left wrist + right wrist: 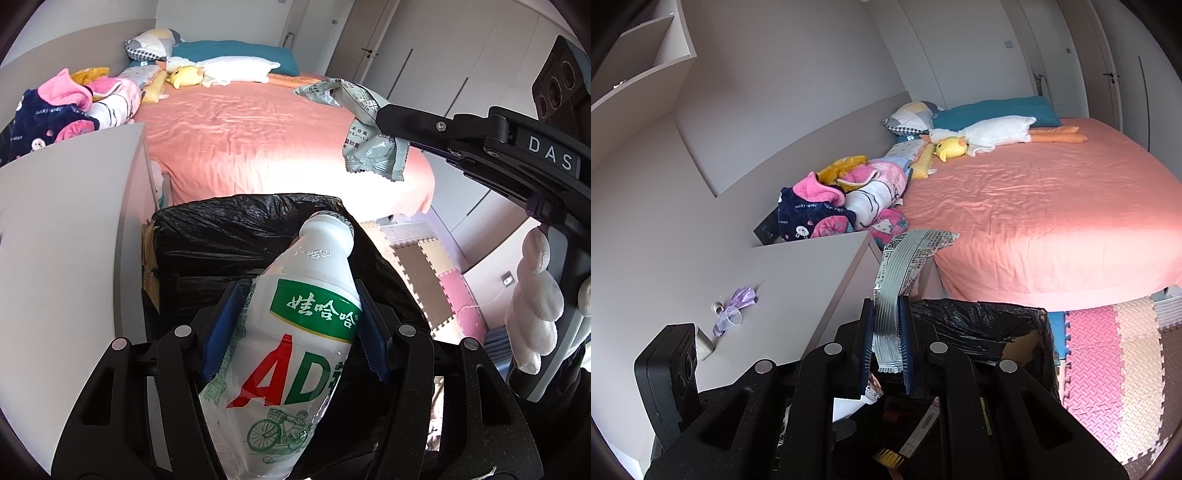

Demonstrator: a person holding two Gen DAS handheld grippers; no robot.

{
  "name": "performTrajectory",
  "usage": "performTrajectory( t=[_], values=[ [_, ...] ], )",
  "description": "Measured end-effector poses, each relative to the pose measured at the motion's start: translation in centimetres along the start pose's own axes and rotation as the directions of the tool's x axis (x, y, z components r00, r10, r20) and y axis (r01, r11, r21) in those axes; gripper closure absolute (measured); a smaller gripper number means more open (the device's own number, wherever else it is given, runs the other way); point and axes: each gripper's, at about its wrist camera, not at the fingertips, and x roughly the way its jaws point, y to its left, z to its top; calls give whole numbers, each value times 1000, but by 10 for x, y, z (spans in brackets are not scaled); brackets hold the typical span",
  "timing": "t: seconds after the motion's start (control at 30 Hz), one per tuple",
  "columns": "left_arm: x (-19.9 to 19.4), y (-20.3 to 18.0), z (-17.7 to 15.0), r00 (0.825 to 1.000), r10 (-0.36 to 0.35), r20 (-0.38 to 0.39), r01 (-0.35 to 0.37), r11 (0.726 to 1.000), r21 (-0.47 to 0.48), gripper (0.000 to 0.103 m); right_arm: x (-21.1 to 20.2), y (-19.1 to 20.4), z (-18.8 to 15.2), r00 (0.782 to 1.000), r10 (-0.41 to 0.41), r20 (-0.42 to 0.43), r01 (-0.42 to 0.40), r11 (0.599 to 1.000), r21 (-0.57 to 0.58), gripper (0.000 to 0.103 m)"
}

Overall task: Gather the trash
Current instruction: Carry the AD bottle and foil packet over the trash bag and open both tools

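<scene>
My left gripper (pixel 295 328) is shut on a white plastic drink bottle (pixel 291 354) with a green and red label, held tilted over a box lined with a black trash bag (pixel 229 236). My right gripper (pixel 886 347) is shut on a silver-grey snack wrapper (pixel 901 273), which sticks up above the trash box (pixel 997 325). In the left wrist view the right gripper (pixel 384 118) reaches in from the right with the wrapper (pixel 369 129) hanging over the bed edge. Several bits of trash lie inside the box (pixel 912 435).
A white desk (pixel 798 280) stands left of the box, with a clear plastic cup (pixel 730 319) and purple wrapper (pixel 740 297) on it. A bed with a pink sheet (pixel 1052 206), pillows, plush toys and blankets lies behind. Foam floor mats (pixel 1115 369) are on the right.
</scene>
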Motion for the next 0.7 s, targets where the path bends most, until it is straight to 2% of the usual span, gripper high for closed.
performTrajectory(
  t=[0.5, 0.57, 0.6, 0.63, 0.7],
  values=[
    [13, -4, -2, 999, -28, -42, 28, 1000, 5, 44, 2, -6, -2, 1000, -17, -15, 17, 1000, 6, 88],
    [16, -4, -1, 997, -45, -64, 46, 999, 16, 42, 0, -5, -1, 1000, -14, -16, 14, 1000, 4, 87],
    [14, -4, -2, 998, -27, -55, 28, 999, 25, 28, -1, -5, -1, 1000, -8, -15, 9, 1000, 4, 85],
    [12, -5, -2, 999, 2, -35, -1, 999, 34, 7, -3, -5, -1, 1000, -13, -12, 14, 1000, 2, 81],
    [5, -5, -2, 999, 39, 13, -40, 998, 46, 6, -6, -4, 0, 999, -40, 6, 40, 999, -5, 66]
  ],
)
